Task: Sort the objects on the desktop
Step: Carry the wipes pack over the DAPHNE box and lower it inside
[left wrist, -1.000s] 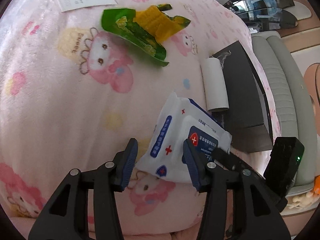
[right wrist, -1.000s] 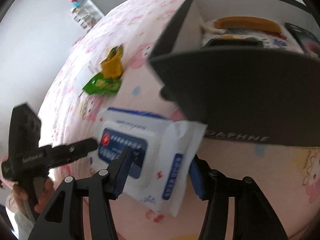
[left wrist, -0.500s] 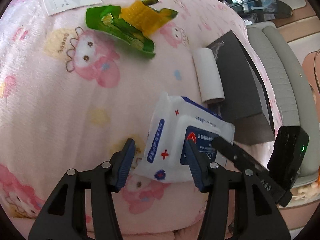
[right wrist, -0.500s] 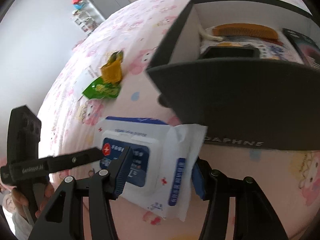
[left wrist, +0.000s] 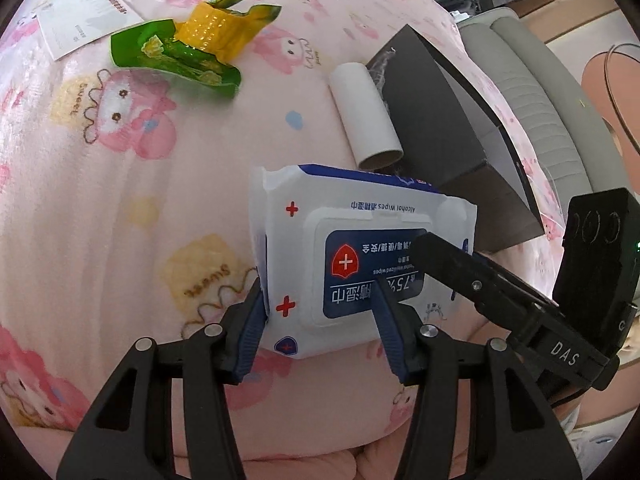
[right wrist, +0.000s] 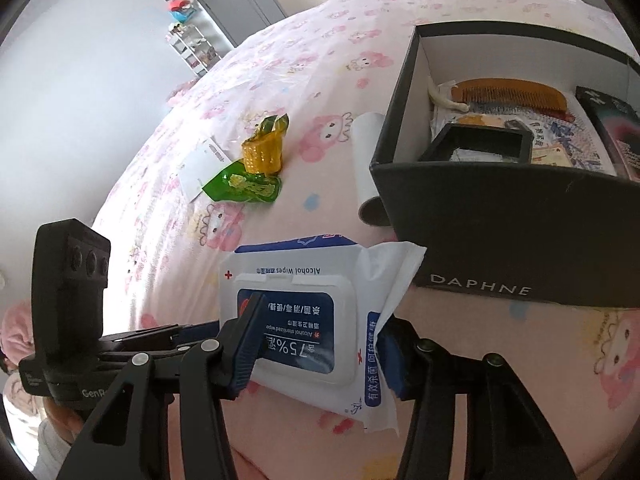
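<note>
A white and blue pack of alcohol wipes [left wrist: 360, 248] is held above the pink blanket by both grippers. My left gripper [left wrist: 320, 324] is shut on its left end, and it shows in the right wrist view as well [right wrist: 180, 332]. My right gripper [right wrist: 320, 356] is shut on the right end of the pack [right wrist: 312, 312], and it also shows in the left wrist view [left wrist: 480, 288]. A black box [right wrist: 512, 232] marked DAPHNE stands just right of the pack, open, holding a comb [right wrist: 516, 94] and other items.
A white cardboard tube [left wrist: 364, 112] lies against the box's side [left wrist: 440, 120]. A green and yellow snack wrapper [left wrist: 192, 48] and a white card [left wrist: 84, 20] lie farther back on the blanket. A grey sofa arm [left wrist: 552, 112] is beyond the box.
The wipes pack has been lifted and turned flatter, label facing up, with both grippers still gripping it. The pack sits nearer to the box front.
</note>
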